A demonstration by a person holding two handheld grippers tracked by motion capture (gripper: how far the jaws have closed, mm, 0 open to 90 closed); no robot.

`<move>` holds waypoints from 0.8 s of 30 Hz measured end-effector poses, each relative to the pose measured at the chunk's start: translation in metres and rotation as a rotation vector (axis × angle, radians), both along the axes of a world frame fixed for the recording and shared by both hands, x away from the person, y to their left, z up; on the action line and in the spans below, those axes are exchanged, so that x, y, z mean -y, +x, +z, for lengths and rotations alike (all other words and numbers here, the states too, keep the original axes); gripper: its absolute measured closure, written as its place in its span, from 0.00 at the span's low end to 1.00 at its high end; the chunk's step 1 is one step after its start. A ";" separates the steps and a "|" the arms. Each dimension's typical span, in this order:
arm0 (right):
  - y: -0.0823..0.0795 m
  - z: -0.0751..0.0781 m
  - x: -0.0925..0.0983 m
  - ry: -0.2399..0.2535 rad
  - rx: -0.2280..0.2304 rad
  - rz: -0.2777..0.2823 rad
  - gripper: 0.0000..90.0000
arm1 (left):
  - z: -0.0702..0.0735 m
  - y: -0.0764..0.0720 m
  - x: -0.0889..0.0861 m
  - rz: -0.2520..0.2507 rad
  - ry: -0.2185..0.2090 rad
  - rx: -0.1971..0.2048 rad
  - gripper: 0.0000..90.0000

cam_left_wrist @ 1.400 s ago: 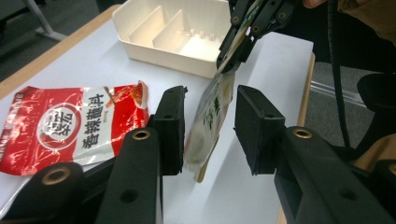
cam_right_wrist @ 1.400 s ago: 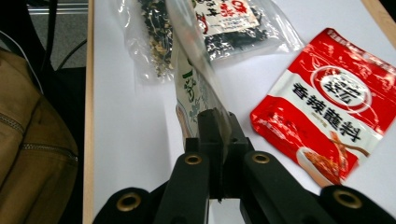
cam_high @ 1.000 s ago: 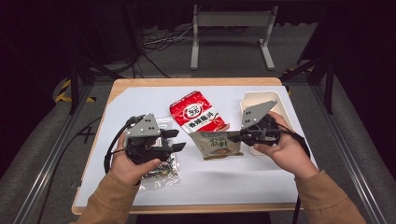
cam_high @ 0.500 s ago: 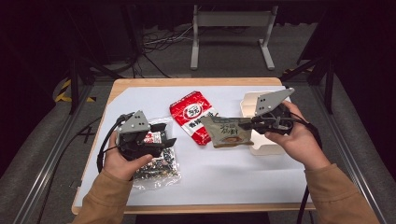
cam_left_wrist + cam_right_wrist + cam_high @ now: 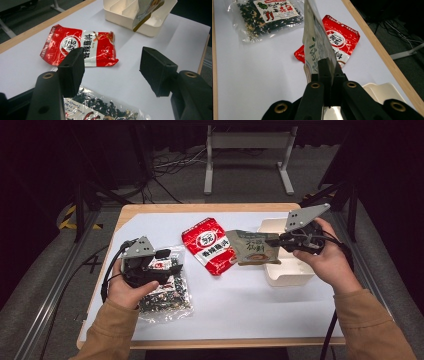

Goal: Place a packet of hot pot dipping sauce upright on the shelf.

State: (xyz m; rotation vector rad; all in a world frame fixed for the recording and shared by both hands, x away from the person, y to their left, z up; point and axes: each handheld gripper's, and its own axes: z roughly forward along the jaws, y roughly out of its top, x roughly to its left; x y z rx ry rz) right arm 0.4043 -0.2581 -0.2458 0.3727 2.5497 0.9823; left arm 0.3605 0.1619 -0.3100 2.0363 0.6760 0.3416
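Left gripper (image 5: 172,266) is held low at the desk's left side, pointed right; jaws have just been opening, wide apart, nothing between them. Right gripper (image 5: 271,241) is raised at the right side, pointed left, jaws clamped tight. Both forearms are sleeved in tan.

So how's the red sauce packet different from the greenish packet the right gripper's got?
The red packet lies flat on the table, untouched; the greenish packet is lifted clear, pinched at one edge by the right gripper beside the white tray. The red packet is bright red with a white round logo; the greenish one is dull olive-grey. Both are flat printed sachets of similar size.
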 end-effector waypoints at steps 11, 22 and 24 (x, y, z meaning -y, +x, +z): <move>0.013 0.007 0.013 0.006 0.030 -0.024 1.00 | -0.008 0.006 -0.004 0.028 0.011 -0.009 0.41; 0.030 0.012 0.025 0.016 0.053 -0.061 1.00 | -0.011 0.009 -0.007 0.037 0.019 -0.014 0.41; 0.034 0.013 0.027 0.019 0.057 -0.066 1.00 | -0.011 0.009 -0.007 0.041 0.019 -0.014 0.41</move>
